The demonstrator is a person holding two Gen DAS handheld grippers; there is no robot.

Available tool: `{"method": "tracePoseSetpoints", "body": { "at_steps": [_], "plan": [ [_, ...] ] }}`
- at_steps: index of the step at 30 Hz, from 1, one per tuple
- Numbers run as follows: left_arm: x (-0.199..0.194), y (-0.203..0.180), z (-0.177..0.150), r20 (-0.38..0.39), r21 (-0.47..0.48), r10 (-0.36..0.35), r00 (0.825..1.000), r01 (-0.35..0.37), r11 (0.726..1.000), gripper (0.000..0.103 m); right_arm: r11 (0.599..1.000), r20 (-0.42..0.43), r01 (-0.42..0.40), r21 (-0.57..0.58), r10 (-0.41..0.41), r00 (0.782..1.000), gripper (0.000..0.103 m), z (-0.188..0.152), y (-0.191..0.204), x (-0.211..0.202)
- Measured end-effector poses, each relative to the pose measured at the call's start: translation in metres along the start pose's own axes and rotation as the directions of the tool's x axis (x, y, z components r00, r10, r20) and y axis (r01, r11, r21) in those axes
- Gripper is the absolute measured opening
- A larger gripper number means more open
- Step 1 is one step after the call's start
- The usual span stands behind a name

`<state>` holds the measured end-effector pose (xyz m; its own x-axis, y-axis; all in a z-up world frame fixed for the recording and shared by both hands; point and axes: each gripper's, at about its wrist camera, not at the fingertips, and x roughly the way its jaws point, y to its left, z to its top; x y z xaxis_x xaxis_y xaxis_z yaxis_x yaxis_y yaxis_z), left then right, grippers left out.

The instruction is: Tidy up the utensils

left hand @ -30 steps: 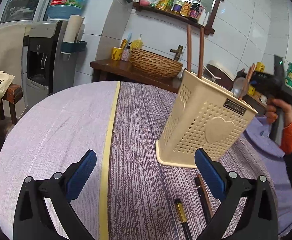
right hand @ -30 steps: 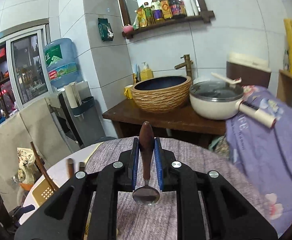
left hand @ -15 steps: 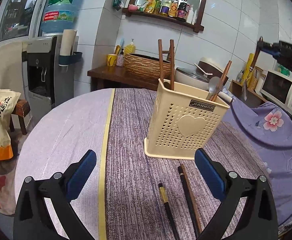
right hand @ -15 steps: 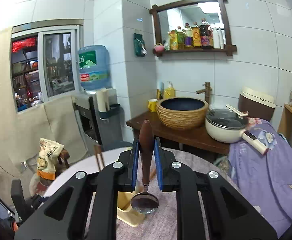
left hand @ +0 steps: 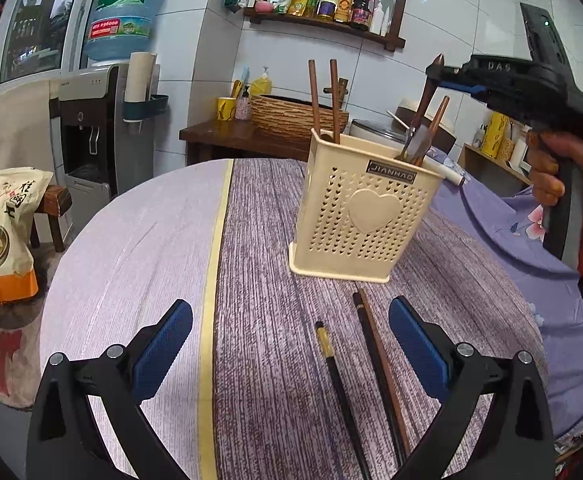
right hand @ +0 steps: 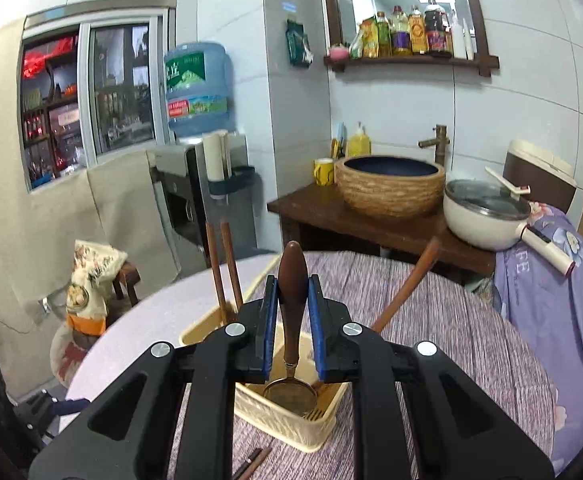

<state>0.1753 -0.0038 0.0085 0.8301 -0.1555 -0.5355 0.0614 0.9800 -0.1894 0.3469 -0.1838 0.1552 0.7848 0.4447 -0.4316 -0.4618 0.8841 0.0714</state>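
A cream perforated utensil holder [left hand: 365, 220] stands on the round table; it also shows under my right gripper [right hand: 287, 416]. It holds two brown chopsticks [left hand: 323, 100] and another wooden-handled utensil [left hand: 435, 124]. My right gripper [right hand: 293, 312] is shut on a wooden-handled spoon [right hand: 291, 288], bowl down in the holder's right compartment; the gripper also shows in the left wrist view [left hand: 447, 76]. My left gripper [left hand: 291, 352] is open and empty, low over the table in front of the holder. Loose chopsticks [left hand: 375, 360] lie between its fingers.
The table has a lilac and purple striped cloth [left hand: 139, 248] with a yellow stripe. Behind it a wooden counter [right hand: 331, 208] carries a woven basin and a pot [right hand: 483, 212]. A water dispenser [left hand: 91, 128] and a snack bag [left hand: 7, 232] stand at left.
My right gripper has come down over the holder and lowered the spoon's bowl into it. The left gripper stays open over the table.
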Motion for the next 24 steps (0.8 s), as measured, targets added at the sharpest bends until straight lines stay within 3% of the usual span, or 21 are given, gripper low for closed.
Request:
{"method": "tracePoseSetpoints", "body": {
  "at_steps": [6, 8, 11, 14, 16, 19, 24],
  "plan": [
    [0.009, 0.004, -0.007, -0.037, -0.012, 0.005, 0.999, -0.005, 1.000, 0.097, 1.000, -0.026, 0.010, -0.018, -0.010, 1.000, 0.017, -0.021, 0.002, 0.009],
    [0.012, 0.003, -0.008, -0.046, -0.002, 0.014, 0.999, -0.014, 1.000, 0.097, 0.998, -0.012, 0.048, -0.045, -0.049, 0.999, 0.024, -0.025, 0.007, 0.006],
    [0.015, 0.002, -0.010, -0.066, 0.015, 0.033, 0.997, -0.032, 0.999, 0.097, 0.998, 0.051, 0.052, -0.045, -0.050, 0.997, 0.046, -0.033, 0.013, -0.014],
    [0.019, 0.005, -0.011, -0.086, 0.021, 0.051, 0.995, -0.049, 0.999, 0.097, 0.997, 0.064, 0.066, -0.041, -0.063, 0.996, 0.049, -0.047, 0.022, -0.032],
    [0.024, 0.006, -0.013, -0.111, 0.036, 0.062, 0.992, -0.058, 0.998, 0.096, 0.995, 0.029, 0.090, -0.037, -0.089, 0.996, 0.049, -0.060, 0.028, -0.038],
    [0.028, 0.003, -0.015, -0.136, 0.077, 0.077, 0.988, -0.067, 0.995, 0.092, 0.997, -0.098, 0.081, 0.000, -0.081, 0.992, 0.049, -0.093, 0.035, -0.031],
    [0.035, -0.010, -0.022, -0.193, 0.123, 0.038, 0.981, -0.014, 0.992, 0.073, 0.995, -0.308, 0.090, 0.039, -0.073, 0.948, 0.048, -0.157, 0.044, 0.000]
  ]
}}
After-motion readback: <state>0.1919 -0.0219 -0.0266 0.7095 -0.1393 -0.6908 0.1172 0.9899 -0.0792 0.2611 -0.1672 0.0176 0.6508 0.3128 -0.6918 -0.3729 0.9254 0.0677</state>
